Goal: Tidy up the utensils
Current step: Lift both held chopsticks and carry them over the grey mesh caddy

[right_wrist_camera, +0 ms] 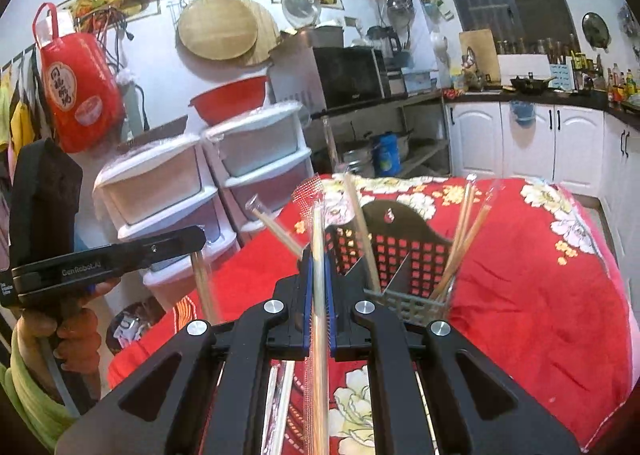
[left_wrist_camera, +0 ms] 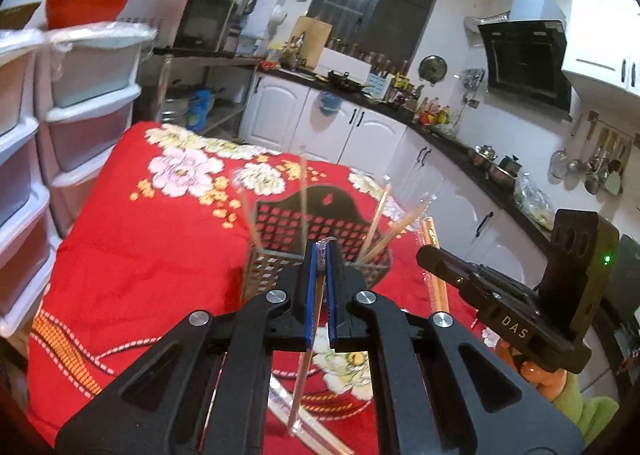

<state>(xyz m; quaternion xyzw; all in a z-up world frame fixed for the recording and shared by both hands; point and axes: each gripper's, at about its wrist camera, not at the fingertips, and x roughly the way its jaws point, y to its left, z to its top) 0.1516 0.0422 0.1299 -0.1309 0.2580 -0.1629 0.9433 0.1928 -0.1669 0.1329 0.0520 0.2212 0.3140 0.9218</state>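
A brown perforated utensil holder [left_wrist_camera: 320,231] stands on the red flowered cloth, with several wrapped chopsticks [left_wrist_camera: 374,229] leaning in its compartments; it also shows in the right wrist view [right_wrist_camera: 400,251]. My left gripper [left_wrist_camera: 321,251] is shut on a plastic-wrapped chopstick pair [left_wrist_camera: 306,367] that hangs down below the jaws, just in front of the holder. My right gripper [right_wrist_camera: 318,267] is shut on another wrapped chopstick pair [right_wrist_camera: 318,223] that stands upright, just left of the holder. More wrapped chopsticks [right_wrist_camera: 280,395] lie on the cloth beneath.
The other gripper and hand show at the right in the left wrist view [left_wrist_camera: 520,295] and at the left in the right wrist view [right_wrist_camera: 80,259]. White plastic drawers [right_wrist_camera: 208,183] stand beside the table. Kitchen cabinets [left_wrist_camera: 360,131] run behind.
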